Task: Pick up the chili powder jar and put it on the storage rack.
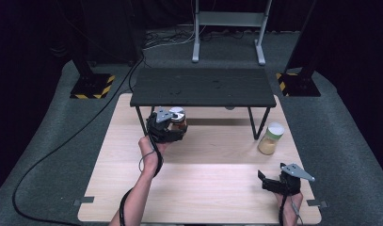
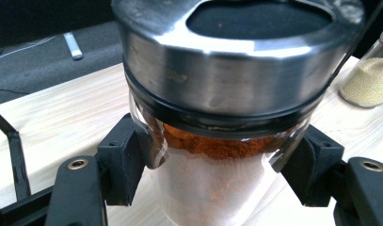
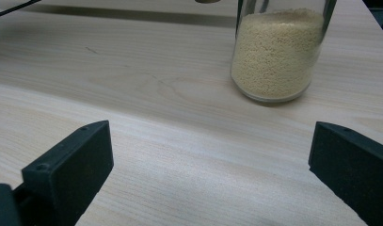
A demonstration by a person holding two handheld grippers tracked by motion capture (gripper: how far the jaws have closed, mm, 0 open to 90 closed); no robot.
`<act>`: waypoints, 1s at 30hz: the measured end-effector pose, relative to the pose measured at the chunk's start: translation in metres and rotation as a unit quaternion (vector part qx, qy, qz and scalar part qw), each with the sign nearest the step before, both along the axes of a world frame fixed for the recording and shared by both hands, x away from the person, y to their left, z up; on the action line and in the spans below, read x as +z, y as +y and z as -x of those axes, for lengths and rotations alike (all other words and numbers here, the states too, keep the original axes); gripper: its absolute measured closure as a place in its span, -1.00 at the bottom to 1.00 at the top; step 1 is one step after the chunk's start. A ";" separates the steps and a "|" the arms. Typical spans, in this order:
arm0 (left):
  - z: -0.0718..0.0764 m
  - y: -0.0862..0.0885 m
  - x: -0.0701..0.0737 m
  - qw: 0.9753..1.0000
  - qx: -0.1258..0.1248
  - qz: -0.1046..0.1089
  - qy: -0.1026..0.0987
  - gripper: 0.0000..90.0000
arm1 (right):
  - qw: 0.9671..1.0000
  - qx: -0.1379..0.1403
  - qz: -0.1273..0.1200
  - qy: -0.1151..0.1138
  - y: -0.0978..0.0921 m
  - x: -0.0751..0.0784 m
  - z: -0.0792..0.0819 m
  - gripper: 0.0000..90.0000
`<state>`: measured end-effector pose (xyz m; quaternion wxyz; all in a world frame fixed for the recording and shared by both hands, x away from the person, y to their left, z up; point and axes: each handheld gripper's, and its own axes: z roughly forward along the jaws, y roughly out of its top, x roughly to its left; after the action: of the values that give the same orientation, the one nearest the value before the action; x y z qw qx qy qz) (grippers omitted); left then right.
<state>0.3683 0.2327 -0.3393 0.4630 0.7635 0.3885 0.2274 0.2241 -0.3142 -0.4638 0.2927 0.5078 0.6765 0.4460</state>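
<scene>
My left gripper (image 1: 176,133) is shut on a glass spice jar (image 1: 178,118) with a steel lid and orange-red powder, just in front of the black shelf (image 1: 203,87). In the left gripper view both black jaws press the jar (image 2: 212,155) below its lid, and it fills the frame. My right gripper (image 1: 263,181) rests open near the table's front right corner, nothing between its jaws. A second glass jar (image 1: 270,138) of pale yellow grains with a light lid stands beyond it, beside the shelf's right leg; the right gripper view has that jar (image 3: 276,54) ahead, upper right.
The light wooden table (image 1: 203,183) carries the low black shelf on thin metal legs at its back. Dark carpet surrounds the table, with cables, a grey stand (image 1: 227,28) behind and two hazard-striped bases (image 1: 92,87) at the sides.
</scene>
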 end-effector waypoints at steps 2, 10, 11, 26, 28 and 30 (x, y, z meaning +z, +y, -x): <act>0.000 -0.001 0.002 1.000 -0.001 -0.001 -0.001 -0.30 | 1.000 0.000 0.000 0.000 0.000 0.000 0.000 -1.00; -0.002 0.000 0.008 1.000 -0.007 0.009 -0.005 -0.30 | 1.000 0.000 -0.003 0.002 -0.001 0.000 -0.001 -1.00; -0.003 -0.001 0.008 1.000 -0.008 0.008 -0.006 -0.30 | 1.000 0.000 -0.003 0.003 -0.001 0.000 -0.001 -1.00; -0.005 -0.001 0.021 1.000 -0.015 0.009 -0.011 -0.30 | 1.000 0.001 0.003 0.005 0.001 0.001 -0.002 -1.00; -0.005 0.000 0.022 1.000 -0.015 0.012 -0.011 -0.30 | 1.000 0.001 0.002 0.006 0.000 0.001 -0.002 -1.00; -0.005 0.000 0.024 1.000 -0.015 0.011 -0.011 -0.30 | 1.000 0.001 0.002 0.006 0.000 0.001 -0.002 -1.00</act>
<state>0.3738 0.2323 -0.3157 0.4790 0.7614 0.3746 0.2246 0.2260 -0.3137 -0.4624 0.2897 0.5091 0.6794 0.4419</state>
